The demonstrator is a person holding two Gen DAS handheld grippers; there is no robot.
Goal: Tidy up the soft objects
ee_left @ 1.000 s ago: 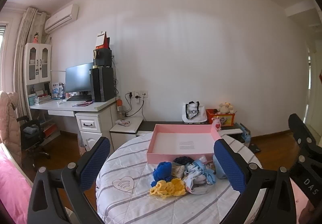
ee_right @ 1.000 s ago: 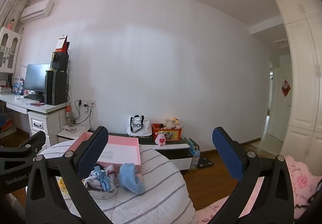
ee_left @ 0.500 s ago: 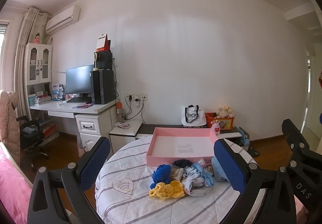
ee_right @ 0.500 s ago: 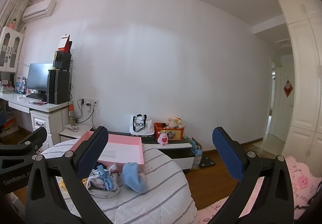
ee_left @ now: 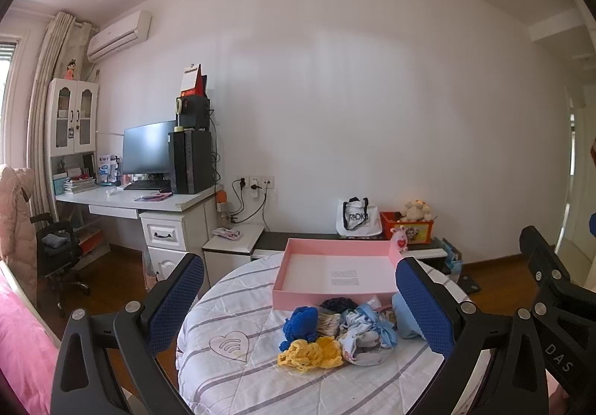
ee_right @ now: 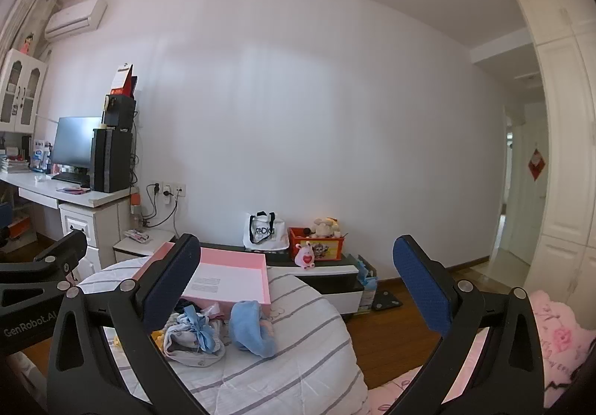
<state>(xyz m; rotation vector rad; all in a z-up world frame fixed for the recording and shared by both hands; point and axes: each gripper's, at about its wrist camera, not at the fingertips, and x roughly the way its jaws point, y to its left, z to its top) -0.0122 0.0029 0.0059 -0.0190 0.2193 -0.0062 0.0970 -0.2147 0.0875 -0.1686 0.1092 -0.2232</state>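
Observation:
A pile of soft things lies on the round table (ee_left: 231, 307) with a striped white cover, just in front of an empty pink box (ee_left: 335, 273): a blue knit piece (ee_left: 300, 323), a yellow knit piece (ee_left: 311, 355), a white and light-blue garment (ee_left: 363, 338) and a light-blue cloth (ee_right: 251, 327). The pink box (ee_right: 227, 279) also shows in the right wrist view. My left gripper (ee_left: 298, 307) is open and empty, held above the near side of the pile. My right gripper (ee_right: 294, 288) is open and empty, to the right of the pile.
A white desk (ee_left: 149, 202) with a monitor and a computer tower stands at the left wall, with an office chair (ee_left: 56, 254) beside it. A low cabinet (ee_right: 324, 273) behind the table carries a bag and a toy box. Wooden floor (ee_right: 391, 333) lies right of the table.
Both views have shifted slightly: the table and pile sit a little lower and farther in view, so both grippers have drawn back or risen a little. Both stay open.

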